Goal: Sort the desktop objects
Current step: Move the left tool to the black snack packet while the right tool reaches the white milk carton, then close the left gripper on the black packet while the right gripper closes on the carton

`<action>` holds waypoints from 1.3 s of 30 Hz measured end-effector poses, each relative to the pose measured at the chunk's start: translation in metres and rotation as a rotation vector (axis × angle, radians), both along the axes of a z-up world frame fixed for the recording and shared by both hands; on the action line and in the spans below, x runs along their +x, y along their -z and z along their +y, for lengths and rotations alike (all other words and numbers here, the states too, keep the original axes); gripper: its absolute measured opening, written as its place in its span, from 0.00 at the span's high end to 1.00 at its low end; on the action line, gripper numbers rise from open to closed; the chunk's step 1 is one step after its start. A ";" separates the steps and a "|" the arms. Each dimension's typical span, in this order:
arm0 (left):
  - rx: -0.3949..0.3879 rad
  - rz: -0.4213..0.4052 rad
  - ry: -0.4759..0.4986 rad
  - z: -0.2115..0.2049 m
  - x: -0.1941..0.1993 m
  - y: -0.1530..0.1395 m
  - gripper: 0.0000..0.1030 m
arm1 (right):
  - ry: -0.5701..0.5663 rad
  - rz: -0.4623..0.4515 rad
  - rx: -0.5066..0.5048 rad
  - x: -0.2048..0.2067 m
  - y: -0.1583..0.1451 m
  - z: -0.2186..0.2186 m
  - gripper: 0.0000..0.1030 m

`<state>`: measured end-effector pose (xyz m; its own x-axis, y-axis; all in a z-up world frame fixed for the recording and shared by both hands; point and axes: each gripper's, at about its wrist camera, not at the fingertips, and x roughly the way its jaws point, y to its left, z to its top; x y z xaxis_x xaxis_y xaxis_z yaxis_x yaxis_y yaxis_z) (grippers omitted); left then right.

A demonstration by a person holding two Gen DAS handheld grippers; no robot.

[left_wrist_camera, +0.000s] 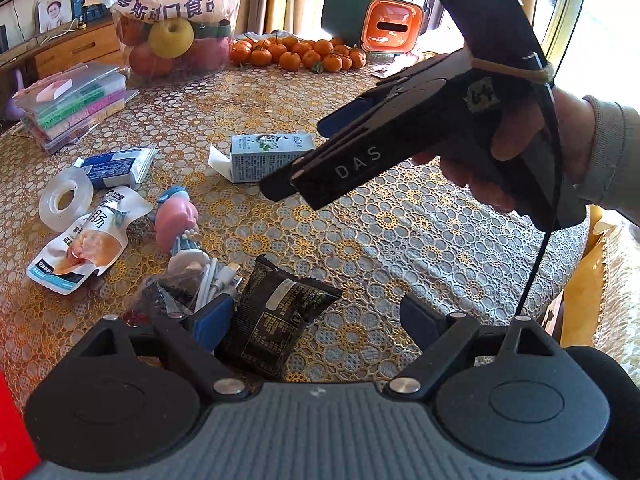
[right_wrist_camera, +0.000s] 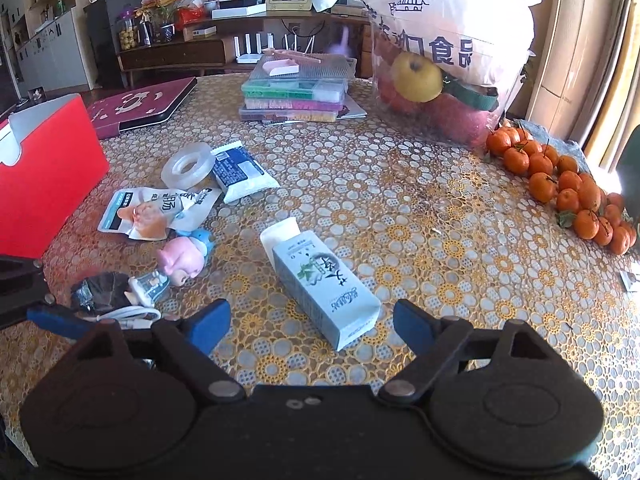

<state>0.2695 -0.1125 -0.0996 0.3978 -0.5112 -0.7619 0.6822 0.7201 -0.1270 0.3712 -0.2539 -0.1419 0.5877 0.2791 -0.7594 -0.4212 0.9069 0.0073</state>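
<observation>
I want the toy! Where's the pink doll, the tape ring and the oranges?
pink doll [right_wrist_camera: 182,262]: right wrist view, on its pink head.
tape ring [right_wrist_camera: 188,166]: right wrist view, on its clear rim.
oranges [right_wrist_camera: 560,184]: right wrist view, middle of the pile.

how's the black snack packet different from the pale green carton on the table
The black snack packet is a dark, soft, crinkled pouch with small pale print; the pale green carton is a light, rigid box with a leaf picture. The packet is sealed, while the carton has an end flap open. The packet sits between the left hand-held gripper fingers; the carton lies in front of the right hand-held gripper. Both rest on the patterned tablecloth.
</observation>
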 end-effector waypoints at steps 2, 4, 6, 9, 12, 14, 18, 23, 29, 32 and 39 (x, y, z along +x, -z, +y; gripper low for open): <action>-0.013 0.010 0.017 -0.002 -0.003 -0.001 0.13 | -0.002 0.001 0.000 0.005 0.001 0.001 0.14; -0.024 0.020 0.036 -0.005 -0.006 -0.001 0.13 | -0.003 0.005 0.000 0.009 0.003 0.002 0.15; -0.017 0.011 0.048 -0.007 -0.007 -0.001 0.13 | -0.007 0.007 -0.004 0.012 0.005 0.003 0.16; 0.013 -0.022 0.045 -0.008 -0.004 0.003 0.13 | -0.002 0.007 -0.011 0.016 0.008 0.003 0.17; 0.014 -0.010 0.039 -0.006 0.001 0.008 0.13 | 0.003 0.011 -0.014 0.020 0.011 0.004 0.22; 0.023 -0.020 0.049 -0.006 0.000 0.011 0.13 | 0.008 0.014 -0.012 0.023 0.014 0.004 0.25; 0.038 -0.041 0.065 -0.008 -0.004 0.014 0.17 | 0.014 0.016 -0.009 0.026 0.016 0.006 0.29; 0.056 -0.061 0.065 -0.009 -0.008 0.016 0.21 | 0.024 0.016 -0.010 0.027 0.018 0.008 0.37; 0.066 -0.070 0.055 -0.008 -0.008 0.014 0.35 | 0.043 0.019 -0.012 0.028 0.020 0.007 0.43; 0.071 -0.074 0.051 -0.009 -0.008 0.014 0.38 | 0.047 0.015 -0.014 0.027 0.020 0.007 0.44; 0.086 -0.084 0.053 -0.012 -0.009 0.013 0.57 | 0.033 0.004 -0.026 0.021 0.018 0.008 0.58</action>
